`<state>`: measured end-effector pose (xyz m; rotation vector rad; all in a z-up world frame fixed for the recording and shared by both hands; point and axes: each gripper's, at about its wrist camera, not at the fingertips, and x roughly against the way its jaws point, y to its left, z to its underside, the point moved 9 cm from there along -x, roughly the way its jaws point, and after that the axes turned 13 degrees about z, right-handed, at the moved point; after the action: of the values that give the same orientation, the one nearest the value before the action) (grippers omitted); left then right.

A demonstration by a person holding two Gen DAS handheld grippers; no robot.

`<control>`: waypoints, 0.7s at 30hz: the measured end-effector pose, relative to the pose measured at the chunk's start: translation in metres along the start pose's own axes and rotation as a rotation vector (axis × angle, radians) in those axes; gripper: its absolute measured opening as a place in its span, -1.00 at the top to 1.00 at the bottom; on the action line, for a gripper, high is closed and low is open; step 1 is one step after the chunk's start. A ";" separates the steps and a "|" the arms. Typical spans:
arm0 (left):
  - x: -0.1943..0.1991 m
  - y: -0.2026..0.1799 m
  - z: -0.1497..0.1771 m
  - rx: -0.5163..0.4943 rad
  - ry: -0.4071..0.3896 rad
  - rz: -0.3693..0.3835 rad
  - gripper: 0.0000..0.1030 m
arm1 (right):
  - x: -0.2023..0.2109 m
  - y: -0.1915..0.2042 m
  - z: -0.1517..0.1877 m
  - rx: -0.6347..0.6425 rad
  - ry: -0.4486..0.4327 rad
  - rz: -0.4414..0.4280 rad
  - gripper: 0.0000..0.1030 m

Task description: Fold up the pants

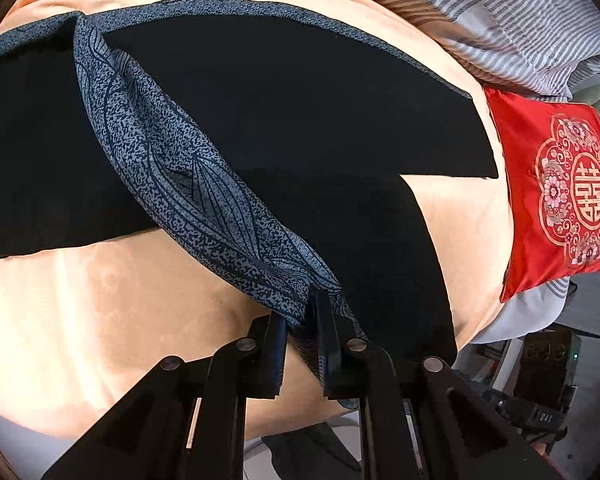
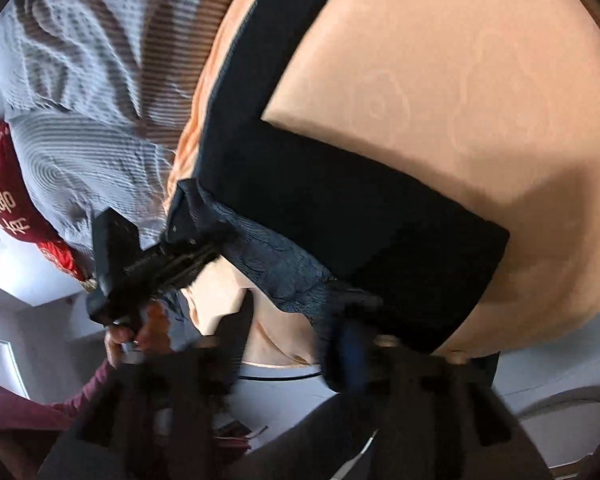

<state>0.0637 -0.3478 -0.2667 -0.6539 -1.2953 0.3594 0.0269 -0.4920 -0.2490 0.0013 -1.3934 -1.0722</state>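
Nearest the left wrist lens, the left gripper (image 1: 302,316) sits at six o'clock of its view, its jaws drawn close and pinching a bunched ridge of the pants' patterned blue-grey fabric (image 1: 188,168). That ridge runs from the tongs up towards eleven o'clock. The pants (image 1: 284,120) lie spread on the peach bedcover (image 1: 100,300), black panels reaching to nine o'clock and to three o'clock, where a red embroidered cushion (image 1: 556,196) rests just beside the leg end.

In the right wrist view the right gripper (image 2: 288,328) is blurred at six o'clock. Its jaws stand apart, and the patterned edge of the pants hangs close by the right-hand finger; whether the pads press any cloth I cannot tell, so I judge it not gripping. The left gripper (image 2: 168,252) shows at nine o'clock, clamped on the same patterned edge, with a hand (image 2: 128,332) below it.

The step in hand looks like carrying the lifted edge over to lay one half of the pants on the other. To do it well, the right tongs should take the edge before the left lifts further, so both ends rise together and the fold line stays straight. Keep the cloth taut between the two grips, and lower it level so no crease is trapped beneath.

No container is in sight; nothing here holds anything.
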 end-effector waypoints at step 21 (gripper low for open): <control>0.043 -0.075 -0.088 -0.065 -0.150 0.069 0.72 | 0.098 0.070 -0.116 0.123 -0.182 -0.161 0.93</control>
<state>0.1512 -0.4020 -0.1983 -0.7389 -1.4339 0.4311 0.1411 -0.5781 -0.1624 0.1098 -1.6439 -1.1398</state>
